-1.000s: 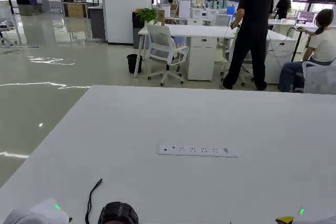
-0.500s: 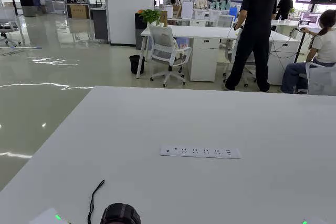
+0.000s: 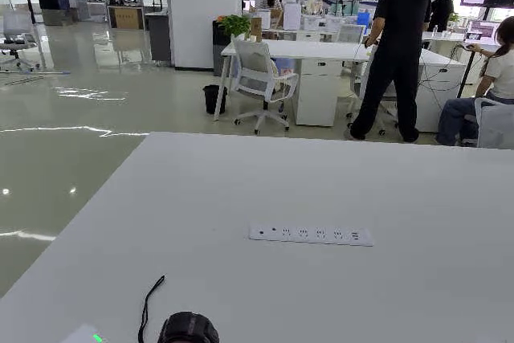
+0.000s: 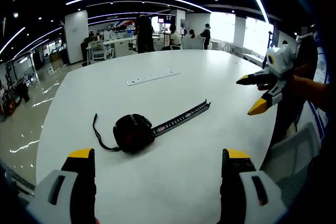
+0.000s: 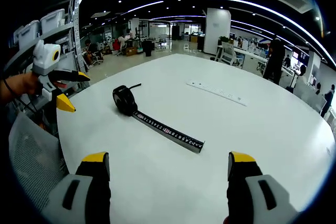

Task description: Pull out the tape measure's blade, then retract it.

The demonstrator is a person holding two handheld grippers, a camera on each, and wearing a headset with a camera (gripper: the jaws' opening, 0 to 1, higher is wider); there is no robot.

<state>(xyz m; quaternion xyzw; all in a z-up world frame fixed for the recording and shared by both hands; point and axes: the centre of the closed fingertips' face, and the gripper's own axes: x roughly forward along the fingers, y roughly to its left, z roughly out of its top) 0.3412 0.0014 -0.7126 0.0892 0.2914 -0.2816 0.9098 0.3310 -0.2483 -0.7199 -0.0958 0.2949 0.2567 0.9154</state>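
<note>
Hovering with both sets of jaws spread wide and gripping nothing: left gripper (image 4: pixel 159 154) low over the white table (image 4: pixel 173 187), right gripper (image 5: pixel 168 157) likewise from the opposite side. Facing each other across the work, each apart from it, touching neither case nor blade.

Looking just past the left jaws: black tape measure case (image 4: pixel 132 132) flat on the table, lanyard (image 4: pixel 100 132) trailing off one side, blade (image 4: pixel 181 118) drawn out from the other and resting flat on the tabletop. Case end nearer the left gripper, hooked blade tip nearer the right. From the head view, case (image 3: pixel 189 328) cut off at the bottom edge.

Reads as pull-out done and retraction not yet begun. Calls next for closing one gripper on the case to steady it, probably the left as the nearer one, then freeing the lock or feeding the blade home with the other. Likely locked, given a blade lying extended with nothing holding it. Worth minding the whip of the tip on a fast return.

Farther along the table, a white power strip (image 3: pixel 311 235), well apart from the tape. Beyond that, glossy floor, desks, an office chair (image 3: pixel 259 78) and people standing and seated.
</note>
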